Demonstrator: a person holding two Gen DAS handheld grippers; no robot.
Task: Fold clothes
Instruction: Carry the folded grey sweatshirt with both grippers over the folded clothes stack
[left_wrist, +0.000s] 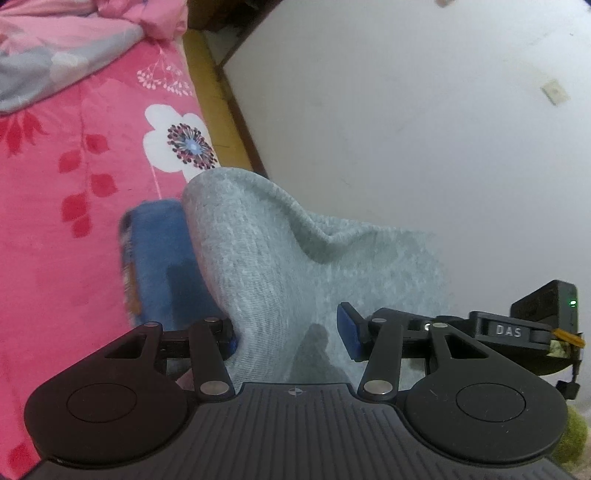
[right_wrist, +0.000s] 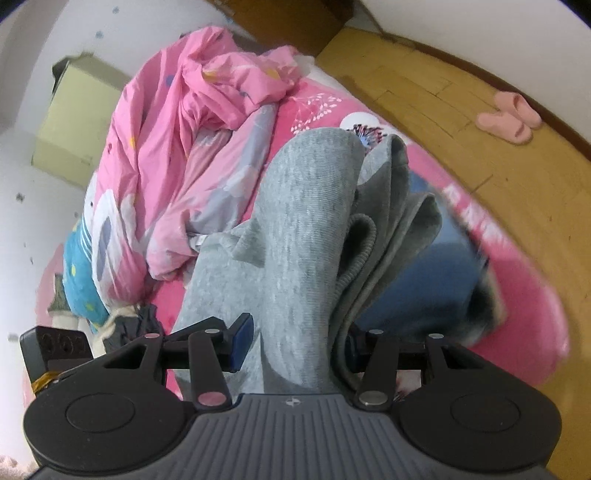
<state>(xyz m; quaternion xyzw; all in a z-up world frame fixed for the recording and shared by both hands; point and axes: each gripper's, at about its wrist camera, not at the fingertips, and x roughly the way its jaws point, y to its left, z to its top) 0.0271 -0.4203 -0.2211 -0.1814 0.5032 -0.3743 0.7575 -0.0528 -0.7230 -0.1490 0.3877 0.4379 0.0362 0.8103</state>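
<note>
A pink floral bedspread (left_wrist: 74, 221) fills the left of my left view, white wall at right. The grey garment (right_wrist: 295, 240) drapes between the wide-apart fingers of my left gripper (left_wrist: 291, 336) and right gripper (right_wrist: 295, 350); whether either pinches it, I cannot tell. A blurred blue item (right_wrist: 424, 280) lies half-hidden beneath

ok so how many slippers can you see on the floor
2. Both pink slippers lie side by side, touching, on the wooden floor beyond the bed's far edge, at the upper right of the right wrist view. The left wrist view shows none; others may be hidden.
</note>
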